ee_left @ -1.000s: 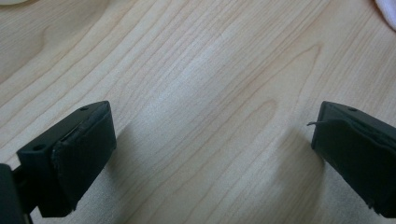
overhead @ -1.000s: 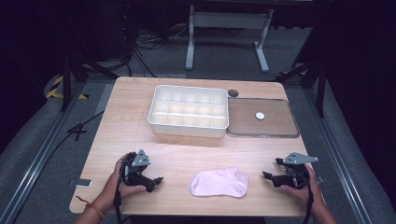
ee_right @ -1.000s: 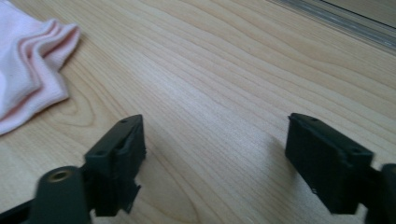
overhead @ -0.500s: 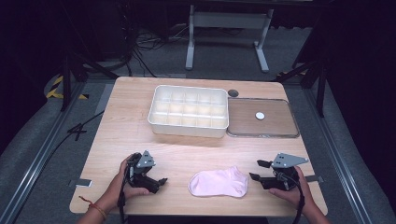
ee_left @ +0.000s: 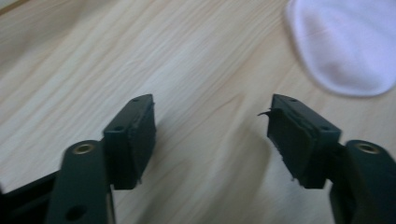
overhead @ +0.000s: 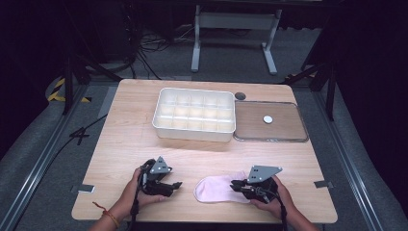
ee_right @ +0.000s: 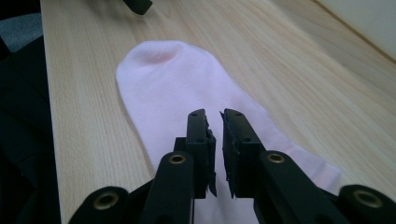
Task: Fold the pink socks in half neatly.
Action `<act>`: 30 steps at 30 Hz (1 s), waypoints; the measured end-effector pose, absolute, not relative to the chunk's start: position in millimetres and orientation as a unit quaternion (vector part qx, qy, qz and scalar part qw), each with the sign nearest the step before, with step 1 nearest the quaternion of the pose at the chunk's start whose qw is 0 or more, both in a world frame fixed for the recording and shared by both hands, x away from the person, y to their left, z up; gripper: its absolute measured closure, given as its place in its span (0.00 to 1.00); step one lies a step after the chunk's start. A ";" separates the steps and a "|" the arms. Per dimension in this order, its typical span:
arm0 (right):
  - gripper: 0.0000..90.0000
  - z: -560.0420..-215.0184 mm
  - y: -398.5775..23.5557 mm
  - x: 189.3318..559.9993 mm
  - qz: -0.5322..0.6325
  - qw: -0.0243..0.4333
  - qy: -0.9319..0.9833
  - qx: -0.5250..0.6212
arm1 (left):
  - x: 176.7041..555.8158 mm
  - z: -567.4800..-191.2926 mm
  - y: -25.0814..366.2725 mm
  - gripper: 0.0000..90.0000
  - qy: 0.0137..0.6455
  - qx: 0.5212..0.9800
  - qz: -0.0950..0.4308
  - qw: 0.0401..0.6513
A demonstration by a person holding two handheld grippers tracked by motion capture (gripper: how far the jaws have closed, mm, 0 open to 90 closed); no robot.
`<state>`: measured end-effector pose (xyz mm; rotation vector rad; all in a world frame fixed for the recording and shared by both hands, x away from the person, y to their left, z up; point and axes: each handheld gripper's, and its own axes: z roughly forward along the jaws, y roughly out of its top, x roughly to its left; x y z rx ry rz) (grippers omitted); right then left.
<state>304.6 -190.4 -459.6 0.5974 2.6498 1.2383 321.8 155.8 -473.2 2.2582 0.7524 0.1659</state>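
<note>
Black jaws of the right tool (ee_right: 215, 114) drawn almost together, only a thin slit left between the pads after closing just now. Poised low over the sock (ee_right: 173, 79), at its open end, tips right down at the cloth; cannot tell whether any fabric is caught in the slit. Gripped from behind by the right hand (overhead: 275, 198), pointing left along the near edge of the worktop (overhead: 130, 130).

Pink, flat and limp, the sock: lying on the wood near the front edge, between the two tools, rounded toe toward the left tool (overhead: 178, 184), cuff end under the right one.

Left tool about half open, jaws having just been closing too, with nothing between them but bare wood. Held by the left hand (overhead: 139, 192), pointing right toward the sock's toe, near it but apart; toe seen off to the upper right in the left gripper view.

Farther back, well apart from both tools: a white box (overhead: 192, 130) split into small compartments, standing mid-worktop. Touching or just beside its right side, a clear flat lid (overhead: 269, 134) lying level, a small white disc (overhead: 267, 119) at its middle. Behind the box's right corner, a small dark round spot (overhead: 240, 96) in the wood.
</note>
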 end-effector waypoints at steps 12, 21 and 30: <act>0.96 -478.0 -172.3 301.7 0.403 0.061 0.896 0.178 | 322.9 -467.9 109.0 0.51 0.278 0.872 0.042 0.399; 0.99 -479.9 -170.4 298.4 0.405 0.073 0.894 0.177 | 317.9 -473.3 98.0 0.59 0.256 0.887 0.046 0.382; 0.99 -480.4 -171.3 299.1 0.407 0.069 0.894 0.175 | 314.9 -475.5 89.7 0.50 0.249 0.898 0.084 0.354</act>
